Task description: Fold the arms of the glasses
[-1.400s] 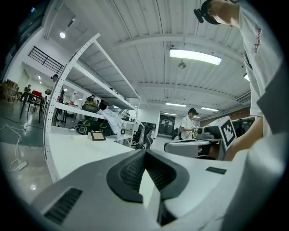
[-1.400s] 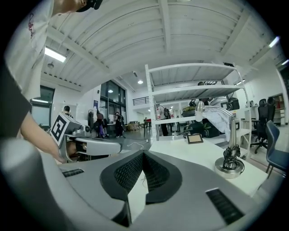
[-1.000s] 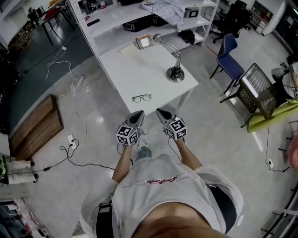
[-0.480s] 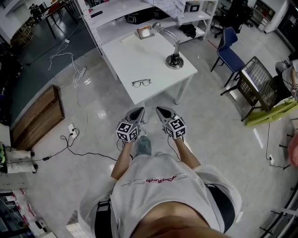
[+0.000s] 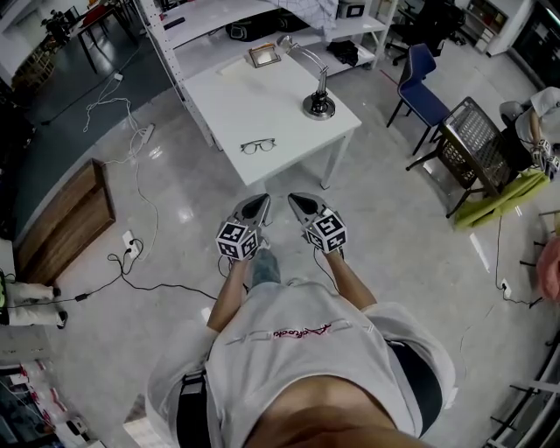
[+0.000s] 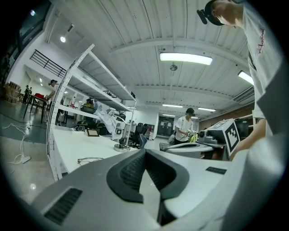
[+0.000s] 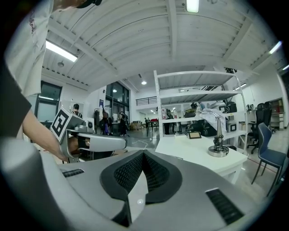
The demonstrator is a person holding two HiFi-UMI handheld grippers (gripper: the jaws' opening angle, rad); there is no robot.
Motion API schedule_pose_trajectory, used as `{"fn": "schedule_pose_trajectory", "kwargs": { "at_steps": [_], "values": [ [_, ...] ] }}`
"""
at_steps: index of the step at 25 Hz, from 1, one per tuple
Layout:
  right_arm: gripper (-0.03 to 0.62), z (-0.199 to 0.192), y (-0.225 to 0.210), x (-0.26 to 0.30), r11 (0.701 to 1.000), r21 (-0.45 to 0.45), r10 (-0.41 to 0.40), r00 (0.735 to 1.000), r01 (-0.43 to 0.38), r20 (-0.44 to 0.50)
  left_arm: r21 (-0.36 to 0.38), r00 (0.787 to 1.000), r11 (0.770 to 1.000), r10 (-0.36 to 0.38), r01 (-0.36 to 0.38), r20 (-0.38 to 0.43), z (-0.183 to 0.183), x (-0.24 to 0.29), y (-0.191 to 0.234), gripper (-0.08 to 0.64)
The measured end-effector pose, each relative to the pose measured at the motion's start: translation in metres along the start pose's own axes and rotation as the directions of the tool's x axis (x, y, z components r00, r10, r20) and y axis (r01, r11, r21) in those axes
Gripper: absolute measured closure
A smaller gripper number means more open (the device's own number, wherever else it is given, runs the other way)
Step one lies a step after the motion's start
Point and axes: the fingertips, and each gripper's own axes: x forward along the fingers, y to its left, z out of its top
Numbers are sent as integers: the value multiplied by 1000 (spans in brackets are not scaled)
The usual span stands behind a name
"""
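Observation:
The glasses (image 5: 258, 146) lie with arms open near the front edge of the white table (image 5: 289, 131); they also show in the left gripper view, glasses (image 6: 90, 159), on the table's near side. My left gripper (image 5: 260, 203) and right gripper (image 5: 295, 200) are held side by side over the floor, short of the table and pointing towards it. Both are shut with nothing between the jaws. In the left gripper view the pads (image 6: 131, 169) meet at the tip, and in the right gripper view the pads (image 7: 156, 173) do the same.
A desk lamp (image 5: 318, 105) and a small framed object (image 5: 263, 55) stand on the table behind the glasses. A white shelf rack (image 5: 227, 26) rises behind it. A blue chair (image 5: 420, 83) and a black crate (image 5: 477, 144) are at the right; cables (image 5: 131, 254) and a wooden board (image 5: 66, 223) at the left.
In the head view the table and glasses have slid up and slightly left, lying farther from the gripper tips. Both grippers stay shut and side by side.

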Motion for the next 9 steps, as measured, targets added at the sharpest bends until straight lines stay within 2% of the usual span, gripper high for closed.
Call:
{"fn": "schedule_pose_trajectory", "kwargs": {
  "at_steps": [9],
  "values": [
    [574, 10, 0, -6, 1000, -4, -3, 1000, 3, 21, 19, 1000, 999, -27, 27, 7, 8, 1, -12, 531]
  ]
}}
